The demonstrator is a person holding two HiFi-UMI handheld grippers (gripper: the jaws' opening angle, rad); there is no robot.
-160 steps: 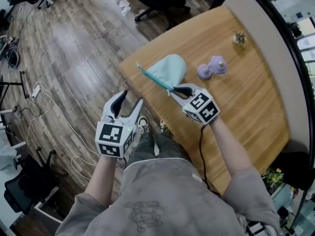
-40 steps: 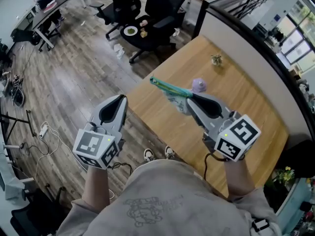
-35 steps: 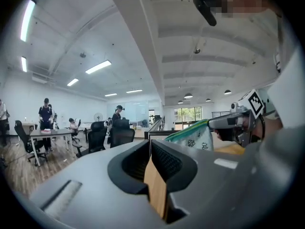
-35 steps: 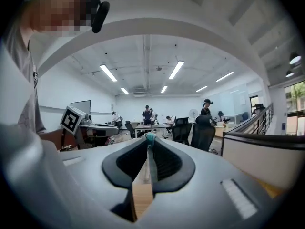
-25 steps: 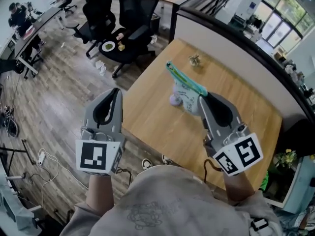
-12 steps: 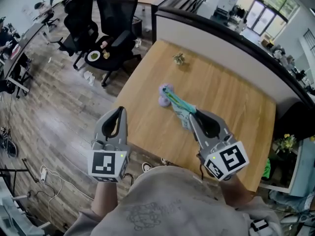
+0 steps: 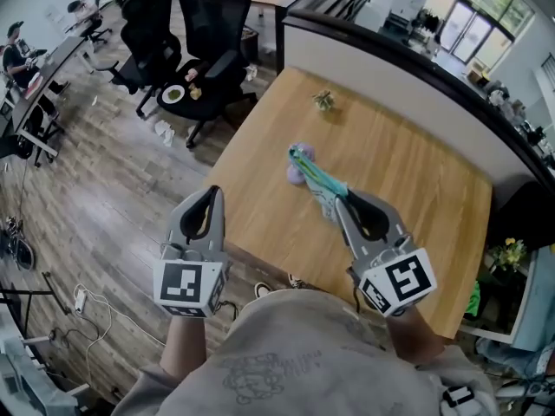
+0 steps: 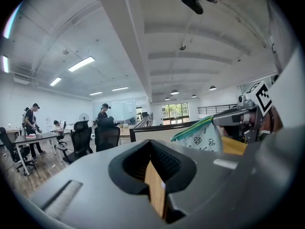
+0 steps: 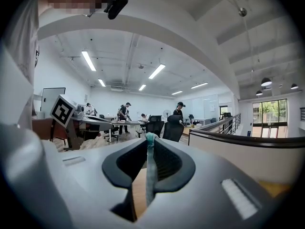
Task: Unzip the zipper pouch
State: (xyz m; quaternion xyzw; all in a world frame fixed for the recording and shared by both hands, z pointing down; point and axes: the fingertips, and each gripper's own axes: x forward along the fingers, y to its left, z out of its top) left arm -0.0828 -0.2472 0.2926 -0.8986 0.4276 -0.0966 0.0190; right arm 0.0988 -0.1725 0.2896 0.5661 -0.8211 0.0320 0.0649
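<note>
In the air above the wooden table (image 7: pixel 408 172) hangs a pale mint zipper pouch (image 7: pixel 319 180) with small prints and a teal zipper edge. My right gripper (image 7: pixel 343 200) is shut on its near end. In the right gripper view the teal edge of the pouch (image 9: pixel 150 168) runs upright between the jaws of the right gripper (image 9: pixel 150 142). My left gripper (image 7: pixel 208 196) stays off the table's left edge, over the floor, shut with nothing in it. From the left gripper (image 8: pixel 151 144) the pouch (image 8: pixel 205 133) shows to the right, well apart from it.
A purple object (image 7: pixel 297 165) lies on the table under the pouch's far end. A small plant (image 7: pixel 324 100) stands near the far edge. Black office chairs (image 7: pixel 212 24) are beyond the table's left corner. A dark partition (image 7: pixel 390 50) borders the far side.
The right gripper has brought the pouch lower and nearer, from high and upright to slanted over the table. The left gripper has hardly moved.
</note>
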